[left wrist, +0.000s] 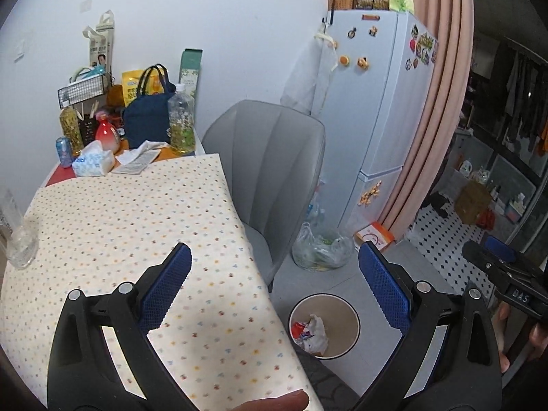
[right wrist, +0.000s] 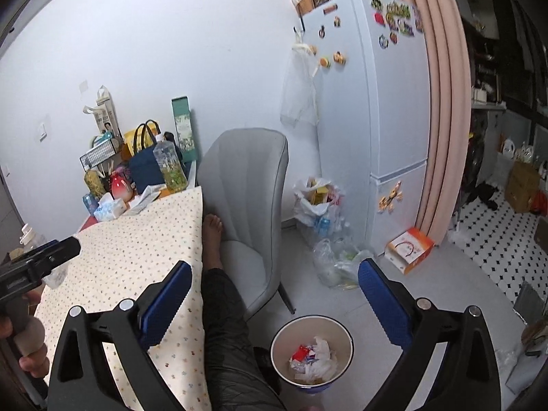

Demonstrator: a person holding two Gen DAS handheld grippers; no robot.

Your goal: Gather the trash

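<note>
I see small room under even indoor light: plain white wall at 12 o'clock; grey upholstered chair at centre; table under dotted cloth at 9 o'clock, clutter at its far end. White fridge with magnets at 1 o'clock, pink curtain beside it. Grey floor at 5 o'clock; black-and-white tiles at 3 o'clock.

The worktop sits on the left, with clutter crowded at its far end against the wall. To its right stands the chair, and behind that, the fridge. The bin is on the floor in front of the chair, with trash in it. Bags lie on the floor between chair and fridge.
</note>
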